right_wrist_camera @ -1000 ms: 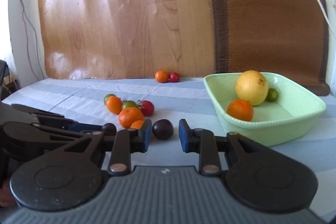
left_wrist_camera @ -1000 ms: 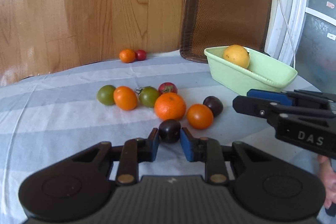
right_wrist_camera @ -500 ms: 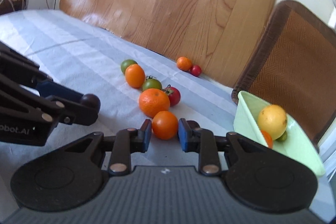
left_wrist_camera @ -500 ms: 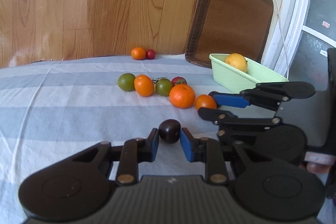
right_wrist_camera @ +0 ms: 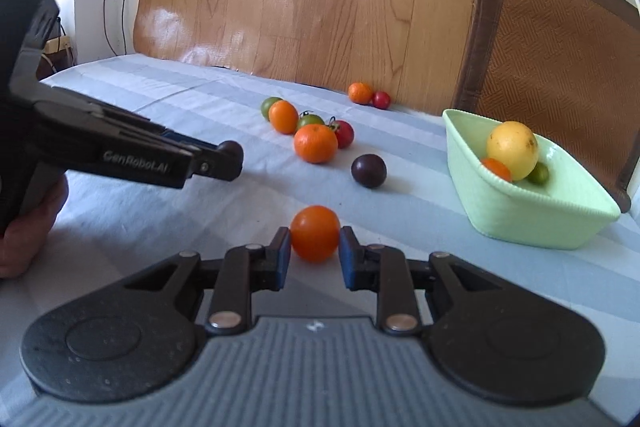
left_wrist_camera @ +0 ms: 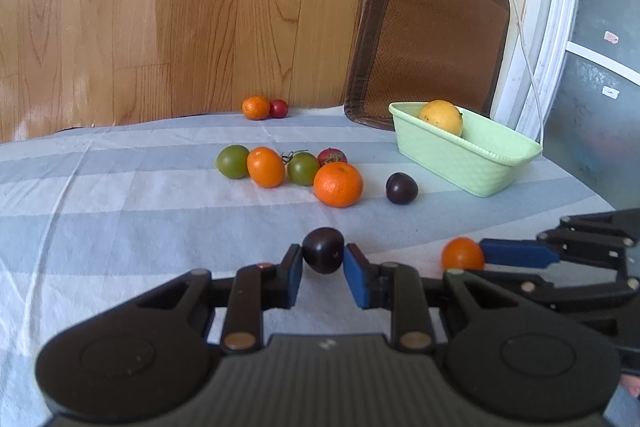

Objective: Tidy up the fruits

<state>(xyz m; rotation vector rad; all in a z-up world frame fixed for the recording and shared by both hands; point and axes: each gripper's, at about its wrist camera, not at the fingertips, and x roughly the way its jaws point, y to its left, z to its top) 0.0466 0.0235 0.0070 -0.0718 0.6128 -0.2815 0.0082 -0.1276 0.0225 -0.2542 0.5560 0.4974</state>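
My left gripper (left_wrist_camera: 322,259) is shut on a dark purple plum (left_wrist_camera: 323,249) and holds it above the striped cloth; it also shows in the right wrist view (right_wrist_camera: 230,155). My right gripper (right_wrist_camera: 313,247) is shut on a small orange fruit (right_wrist_camera: 315,233), also seen in the left wrist view (left_wrist_camera: 462,254). A second dark plum (left_wrist_camera: 401,188) lies on the cloth near the light green basket (left_wrist_camera: 460,159), which holds a yellow fruit (right_wrist_camera: 512,149), an orange one (right_wrist_camera: 496,169) and a green one (right_wrist_camera: 538,174).
A cluster of orange, green and red fruits (left_wrist_camera: 288,167) lies mid-table. An orange and a red fruit (left_wrist_camera: 264,107) sit at the far edge by the wooden wall. A brown woven mat (left_wrist_camera: 432,35) leans behind the basket. A cable (left_wrist_camera: 516,11) hangs at right.
My right gripper has lifted the small orange fruit away from the cluster and drawn back. My left gripper keeps the plum and has pulled back and turned toward the basket.
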